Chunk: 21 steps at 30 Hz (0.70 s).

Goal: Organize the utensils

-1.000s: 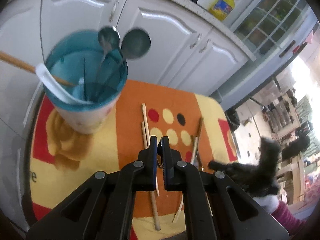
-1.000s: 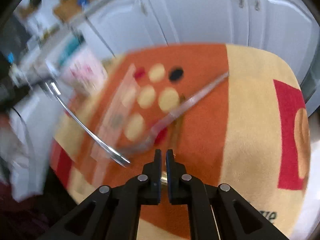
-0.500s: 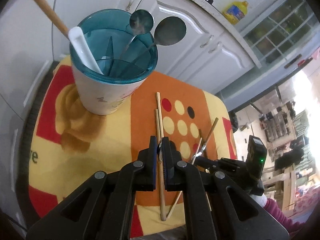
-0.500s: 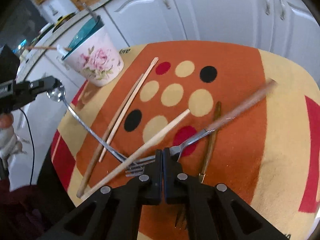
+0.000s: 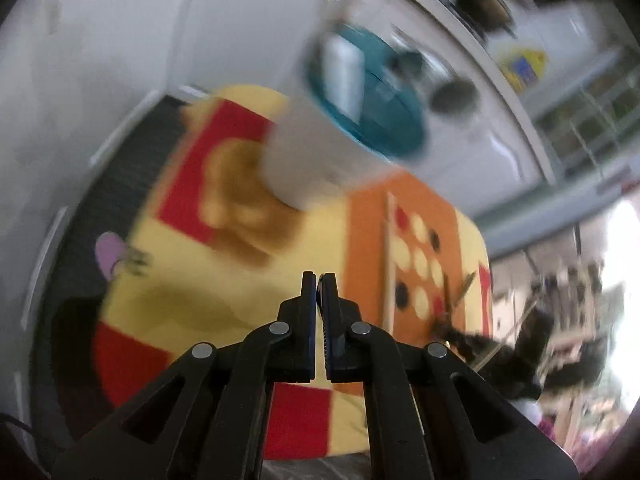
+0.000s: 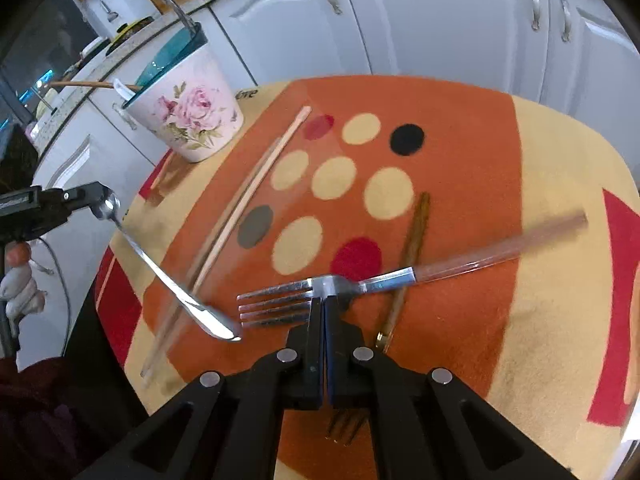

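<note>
My right gripper is shut on the neck of a metal fork. Its reddish handle points right and is blurred. At the left edge of the right wrist view, my left gripper is shut on the bowl of a metal spoon, whose handle slants down over the mat. In the left wrist view the left gripper shows closed jaws and the spoon is hidden. The flowered cup with a teal inside stands at the mat's far left; it is blurred in the left wrist view and holds several utensils.
Two pale chopsticks lie side by side on the orange and yellow mat. A dark brown stick lies under the fork. White cabinet doors stand close behind the table. A person's hand is at the left.
The left wrist view has swung left and blurred, so the cup now sits at upper centre. The right gripper stays shut on the fork, whose handle has swung toward the right.
</note>
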### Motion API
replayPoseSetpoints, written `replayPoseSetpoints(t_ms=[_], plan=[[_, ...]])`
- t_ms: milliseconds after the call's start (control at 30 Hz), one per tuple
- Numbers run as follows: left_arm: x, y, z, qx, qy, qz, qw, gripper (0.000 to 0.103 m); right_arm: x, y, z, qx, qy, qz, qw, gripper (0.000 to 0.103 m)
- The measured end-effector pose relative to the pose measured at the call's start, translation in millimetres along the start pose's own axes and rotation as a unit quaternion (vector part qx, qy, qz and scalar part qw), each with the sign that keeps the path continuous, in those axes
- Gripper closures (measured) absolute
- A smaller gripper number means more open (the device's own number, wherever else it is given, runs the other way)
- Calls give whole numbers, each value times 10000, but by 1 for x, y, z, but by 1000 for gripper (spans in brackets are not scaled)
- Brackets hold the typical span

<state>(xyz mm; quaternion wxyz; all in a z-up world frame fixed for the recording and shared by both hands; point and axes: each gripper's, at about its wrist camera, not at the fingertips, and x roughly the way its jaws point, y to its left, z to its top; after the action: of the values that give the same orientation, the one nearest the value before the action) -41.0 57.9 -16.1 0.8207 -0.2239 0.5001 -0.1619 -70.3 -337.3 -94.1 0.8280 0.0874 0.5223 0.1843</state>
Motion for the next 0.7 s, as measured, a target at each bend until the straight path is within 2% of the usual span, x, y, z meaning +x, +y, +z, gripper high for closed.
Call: replayPoseSetpoints(t_ms=[100,233,333,367,500,567,600,667,700], plan=[[-16,1,2,177,-134,48,9997,102,-2,0,2,108,-45,5,9999,103],[-9,-9,1,426,49,-110,9990,102,-14,1,7,327,-135,55,9994,100],[7,-7,3,366,161,-12,9992,102,-28,-4,9,365,-153,-85,9992,80],[12,-5,5,312,168,-1,9994,102,-36,-13,9,512,-199,-58,9985,74],[38,3,9,70,315,40,9995,102,-48,-50,10,1243,-407,27,9914,74],[47,9,8,-49,368,102,9993,100,-51,-71,11,1760,-593,235,9823,74],[51,11,7,-120,397,145,9990,99,-52,-79,10,1944,-663,359,9780,73],[58,18,7,-279,404,188,9986,83,-46,-90,11,2274,-720,534,9697,73],[59,21,6,-342,384,171,9985,78,-43,-93,13,2353,-735,599,9673,73]])
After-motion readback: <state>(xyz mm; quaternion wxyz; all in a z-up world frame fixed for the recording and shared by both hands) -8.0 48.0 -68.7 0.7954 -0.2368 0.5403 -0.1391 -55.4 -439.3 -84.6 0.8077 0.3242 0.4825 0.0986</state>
